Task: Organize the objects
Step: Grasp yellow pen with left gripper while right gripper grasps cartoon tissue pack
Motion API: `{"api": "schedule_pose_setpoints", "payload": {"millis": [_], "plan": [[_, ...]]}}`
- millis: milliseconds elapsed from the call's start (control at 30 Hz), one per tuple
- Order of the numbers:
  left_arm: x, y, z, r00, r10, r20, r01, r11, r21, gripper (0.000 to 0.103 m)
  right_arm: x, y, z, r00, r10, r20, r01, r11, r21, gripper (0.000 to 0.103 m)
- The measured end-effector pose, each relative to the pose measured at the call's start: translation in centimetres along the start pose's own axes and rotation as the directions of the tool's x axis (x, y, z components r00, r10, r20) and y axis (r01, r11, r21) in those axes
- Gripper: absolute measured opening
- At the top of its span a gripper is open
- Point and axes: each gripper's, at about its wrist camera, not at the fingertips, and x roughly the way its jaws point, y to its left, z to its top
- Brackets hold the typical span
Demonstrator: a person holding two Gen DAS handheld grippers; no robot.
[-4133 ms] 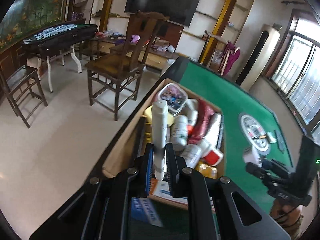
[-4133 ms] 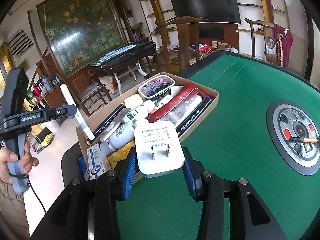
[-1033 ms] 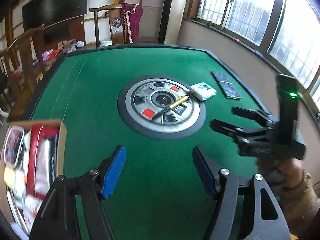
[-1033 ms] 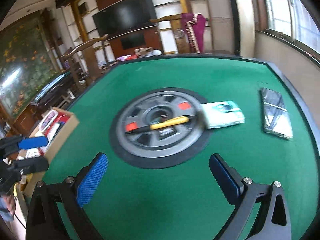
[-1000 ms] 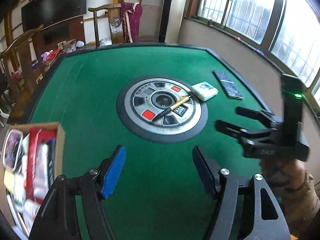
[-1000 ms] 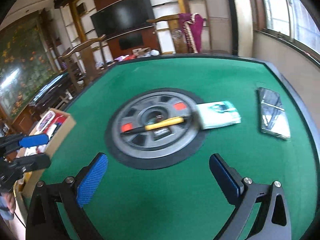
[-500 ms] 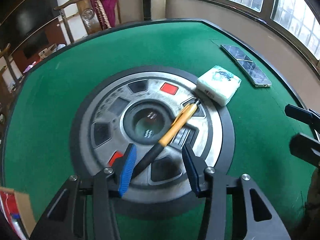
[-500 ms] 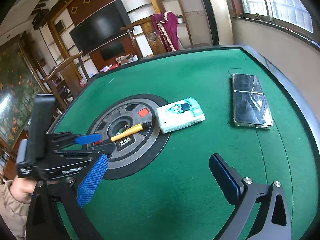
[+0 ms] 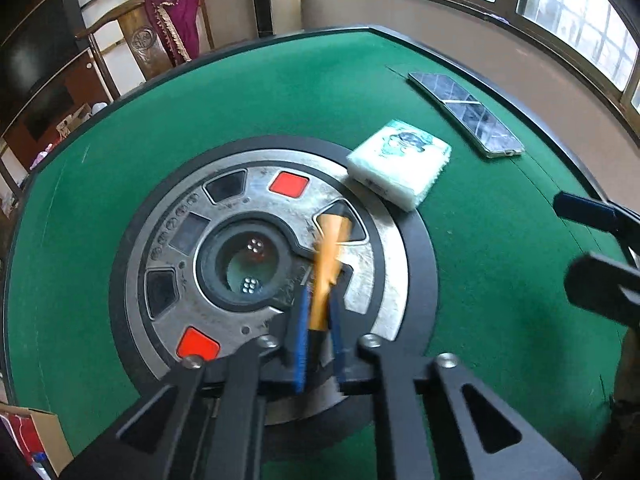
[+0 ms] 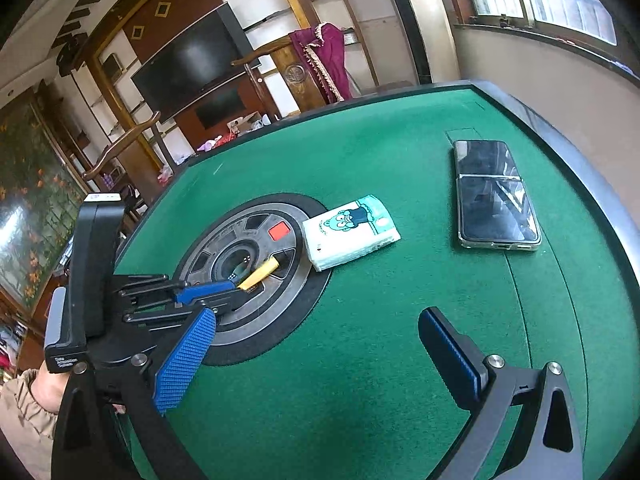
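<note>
Green felt surface (image 10: 360, 360) with a dark raised rim, and a round metal dial panel (image 9: 168, 240) with red buttons set in the middle. A tissue pack (image 10: 350, 232) sits half on the dial's edge, half on the felt. A phone (image 10: 494, 196) lies flat near the far rim, well apart from the pack. Cardboard box (image 9: 44, 434) at one corner.

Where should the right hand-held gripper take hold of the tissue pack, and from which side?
Grip the tissue pack across its short width, pads on its two long sides, coming down from above. It lies flat on the green table, one corner on the round centre panel, so only its sides offer purchase. The right hand-held gripper is open and probably wide enough.
</note>
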Motion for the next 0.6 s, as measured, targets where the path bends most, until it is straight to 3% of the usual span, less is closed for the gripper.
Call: {"api": "schedule_pose_setpoints", "payload": {"millis": [133,300,467,600], "plan": [[-0.4,-0.4,-0.8,0.999,0.016,-0.041,-0.016,1.0,0.015,0.008,0.1,-0.9,0.1,1.0,-0.012,0.008,0.012,1.0,0.014,0.103],[-2.4,0.3,-4.7,0.997,0.009,-0.077,-0.011,1.0,-0.028,0.008,1.6,-2.0,1.3,0.999,-0.048,-0.016,0.049,0.998,0.03,0.103],[-4.9,1.7,-9.4,0.997,-0.021,-0.073,0.013,0.994,-0.111,0.008,5.5,-1.0,3.7,0.99,-0.131,-0.06,0.125,0.987,-0.1,0.103],[-6.7,3.2,-12.8,0.997,-0.05,-0.052,0.04,0.982,-0.184,0.008,8.5,0.0,4.9,0.984,-0.146,-0.101,0.126,0.975,-0.181,0.103]]}}
